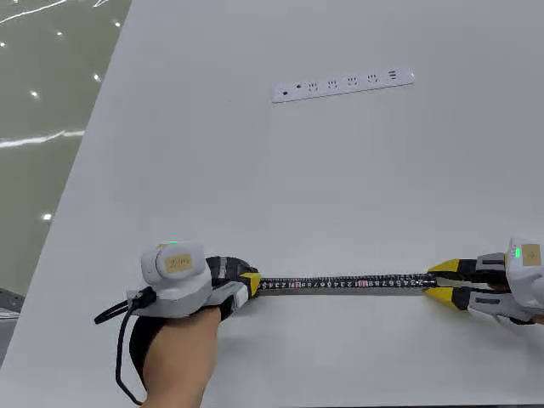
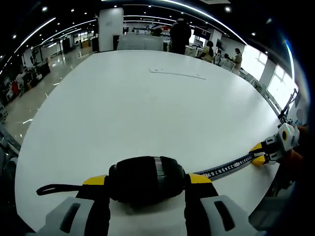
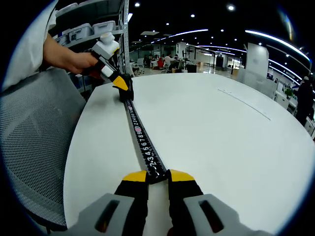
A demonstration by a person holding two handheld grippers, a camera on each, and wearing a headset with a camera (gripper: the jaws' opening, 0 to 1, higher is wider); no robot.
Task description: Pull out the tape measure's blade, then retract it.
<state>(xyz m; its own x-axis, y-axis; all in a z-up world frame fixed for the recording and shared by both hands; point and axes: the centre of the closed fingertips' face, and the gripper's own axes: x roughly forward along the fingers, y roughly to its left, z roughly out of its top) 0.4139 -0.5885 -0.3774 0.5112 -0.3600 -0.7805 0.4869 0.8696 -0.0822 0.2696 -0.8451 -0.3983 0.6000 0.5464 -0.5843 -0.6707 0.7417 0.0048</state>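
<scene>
Head view looks down on a white worktop (image 1: 255, 187) where the tape measure's blade (image 1: 340, 282) is drawn out in a straight, level line between two grippers. At one end the left gripper (image 1: 244, 286) has its jaws closed firmly round the black tape measure case (image 2: 146, 182), one yellow pad on each side. At the other end the right gripper (image 1: 444, 281) has its jaws nearly shut, pinching the blade's tip flat between them. The pull-out half of the task looks done or close to it, though how much blade remains inside the case cannot be told. Retraction is left: the right gripper would likely need to travel back toward the left one, feeding the blade in gently so it does not snap home. The path between the grippers is bare. A white power strip (image 1: 342, 85) lies well beyond both grippers, clear of the blade. The worktop's near edge runs close behind the grippers, and its side edge lies off past the left gripper's outer side.
</scene>
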